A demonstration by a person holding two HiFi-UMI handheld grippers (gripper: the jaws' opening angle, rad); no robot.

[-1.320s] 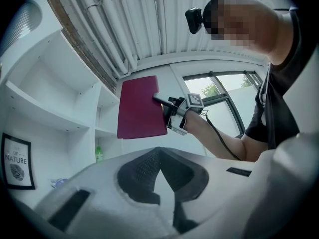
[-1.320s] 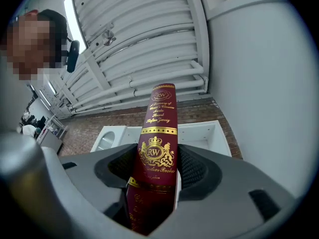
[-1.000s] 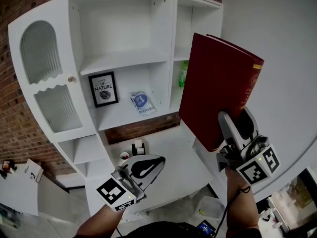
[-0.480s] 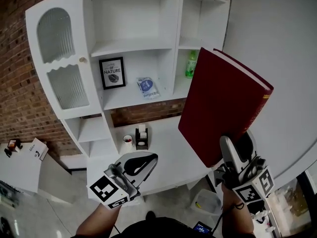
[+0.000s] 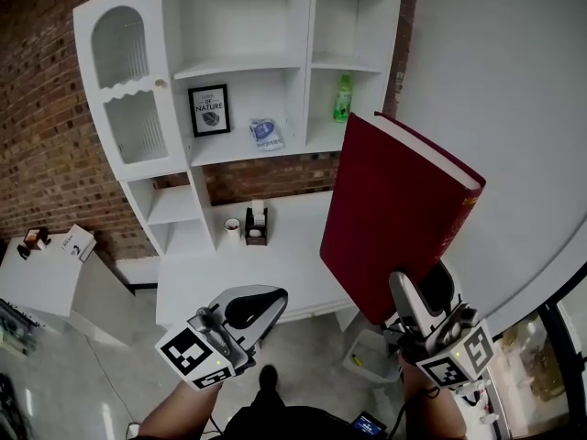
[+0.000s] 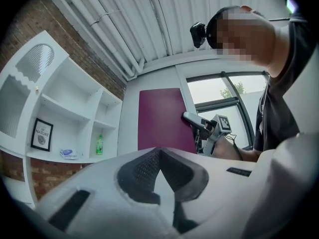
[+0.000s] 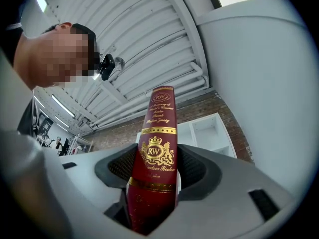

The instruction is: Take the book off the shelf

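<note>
Book off shelf, clamped in right tongs.

Red cover, centre right of frame, tilted, lower end pinched between jaws, gold-lettered spine facing right gripper view. Left tongs at lower left, jaws together, nothing between. Green bottle and framed print on shelf, upper centre, well apart from book.

Open space between book and shelf
</note>
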